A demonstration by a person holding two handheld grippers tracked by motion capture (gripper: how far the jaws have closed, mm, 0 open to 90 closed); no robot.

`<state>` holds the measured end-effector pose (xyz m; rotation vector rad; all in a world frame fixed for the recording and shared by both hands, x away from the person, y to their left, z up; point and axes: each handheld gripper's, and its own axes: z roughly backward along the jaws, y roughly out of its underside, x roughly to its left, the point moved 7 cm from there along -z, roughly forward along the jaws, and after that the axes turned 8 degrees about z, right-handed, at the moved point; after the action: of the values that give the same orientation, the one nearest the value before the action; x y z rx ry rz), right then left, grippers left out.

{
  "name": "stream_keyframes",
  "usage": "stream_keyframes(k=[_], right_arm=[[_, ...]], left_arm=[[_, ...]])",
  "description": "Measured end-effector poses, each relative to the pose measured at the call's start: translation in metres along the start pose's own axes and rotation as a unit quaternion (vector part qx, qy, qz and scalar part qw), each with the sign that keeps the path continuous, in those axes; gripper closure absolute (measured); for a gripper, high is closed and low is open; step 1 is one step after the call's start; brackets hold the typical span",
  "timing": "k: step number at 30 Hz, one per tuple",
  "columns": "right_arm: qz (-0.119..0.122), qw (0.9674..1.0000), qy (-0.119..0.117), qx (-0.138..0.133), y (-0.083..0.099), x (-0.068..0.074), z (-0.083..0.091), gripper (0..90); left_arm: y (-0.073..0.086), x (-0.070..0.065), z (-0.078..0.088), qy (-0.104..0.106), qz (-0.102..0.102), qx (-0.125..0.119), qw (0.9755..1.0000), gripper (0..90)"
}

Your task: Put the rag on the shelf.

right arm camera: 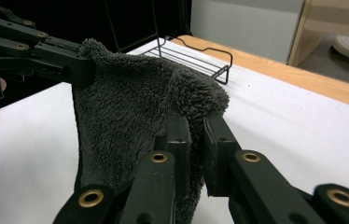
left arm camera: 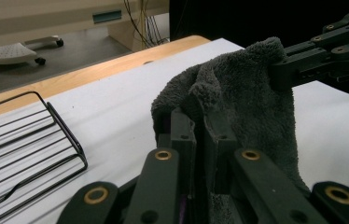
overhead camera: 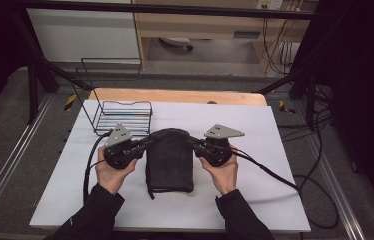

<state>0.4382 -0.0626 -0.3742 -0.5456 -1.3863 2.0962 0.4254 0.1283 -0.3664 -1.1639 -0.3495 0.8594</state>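
The left gripper (left arm camera: 199,135) has its two black jaws pinched together on one top corner of the dark grey towel (overhead camera: 170,160), and the right gripper (right arm camera: 196,140) is clamped the same way on the opposite top corner, so the cloth is caught between the pads at both ends of its upper edge. Between the two grips that edge arches upward in a soft hump while the rest hangs down and lies on the white table sheet (overhead camera: 275,200), near the person's side, with what may be a loose hem or strap trailing at its lower left, though the high view is too coarse to be sure. The pile looks thick and fleecy, so I judge the towel light, wholly limp and not at all fragile; it will sag, fold on itself and drag along the sheet rather than keep any shape. Its fuzzy surface should give the pads good friction, yet a shallow bite at the very tip could slide out, so the corners, taken a little way in from the edge as here, seem the right hold. The black wire rack (overhead camera: 124,117) stands just beyond the left gripper, apart from the cloth.
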Motion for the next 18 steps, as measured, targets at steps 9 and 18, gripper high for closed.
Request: stream_keyframes(k=[9,18], right_arm=[[0.015,0.9998,0.007,-0.015,-0.013,0.004,0.007,83.3],[0.033,0.9988,0.019,-0.031,-0.026,0.005,0.014,83.5]], left_arm=[[-0.01,-0.005,0.009,-0.004,-0.01,-0.022,0.9997,83.7],[-0.019,-0.007,0.015,-0.003,-0.015,-0.041,0.999,83.7]])
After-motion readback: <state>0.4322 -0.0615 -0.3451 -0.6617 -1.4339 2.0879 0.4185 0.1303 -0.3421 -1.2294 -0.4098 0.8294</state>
